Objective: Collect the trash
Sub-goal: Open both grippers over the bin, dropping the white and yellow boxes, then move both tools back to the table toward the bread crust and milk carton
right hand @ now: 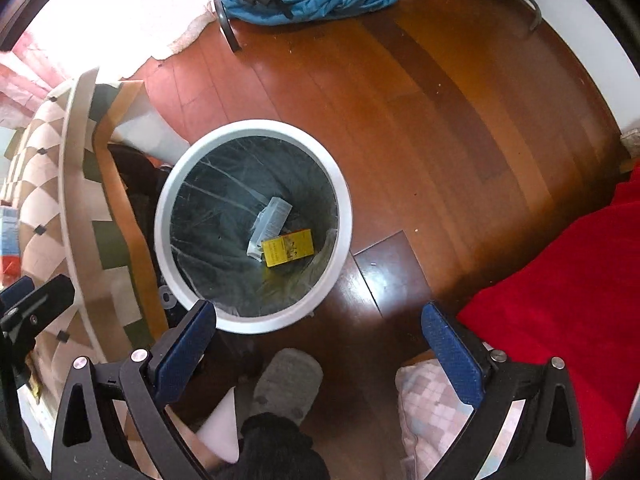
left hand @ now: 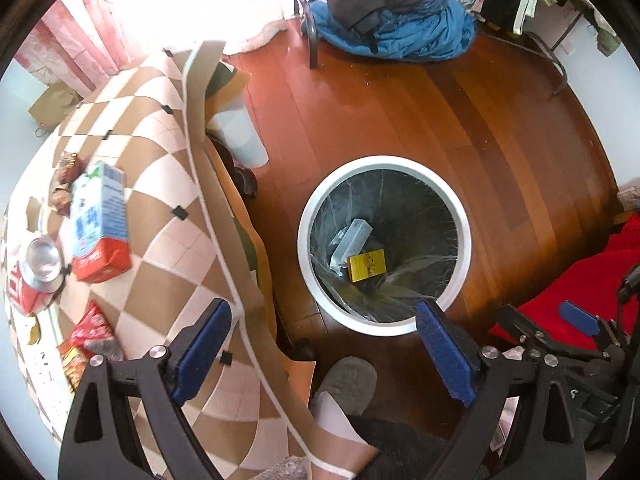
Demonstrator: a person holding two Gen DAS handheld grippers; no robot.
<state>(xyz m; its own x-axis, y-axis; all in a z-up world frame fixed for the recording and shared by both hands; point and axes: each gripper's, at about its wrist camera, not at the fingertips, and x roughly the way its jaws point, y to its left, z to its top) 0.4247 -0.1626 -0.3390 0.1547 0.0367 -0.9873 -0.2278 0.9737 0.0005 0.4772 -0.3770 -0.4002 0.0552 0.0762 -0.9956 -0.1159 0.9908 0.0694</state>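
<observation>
My left gripper (left hand: pixel 324 344) points straight down, jaws wide apart, nothing between the blue pads (left hand: pixel 202 344). My right gripper (right hand: pixel 320 344) points down likewise, jaws spread and empty.

Beyond both lies the white-rimmed bin (left hand: pixel 384 162), lined with a dark bag, standing on the wooden floor (left hand: pixel 440 120) beside the table. Inside the bin, a yellow box (left hand: pixel 367 265) lies flat, its long axis running left to right with the right end slightly raised in the picture; a pale carton (left hand: pixel 352 242) leans against it, its long axis steeper, upper end toward the far rim.

Left wrist view only: the checked tablecloth (left hand: pixel 160 184) bearing a milk carton (left hand: pixel 100 224) lying on its side, red end nearest, a can (left hand: pixel 42 258) and red snack wrappers (left hand: pixel 90 330). Right wrist view only: the patterned cushion (right hand: pixel 432 404). Both show a grey slipper (right hand: pixel 288 384).
</observation>
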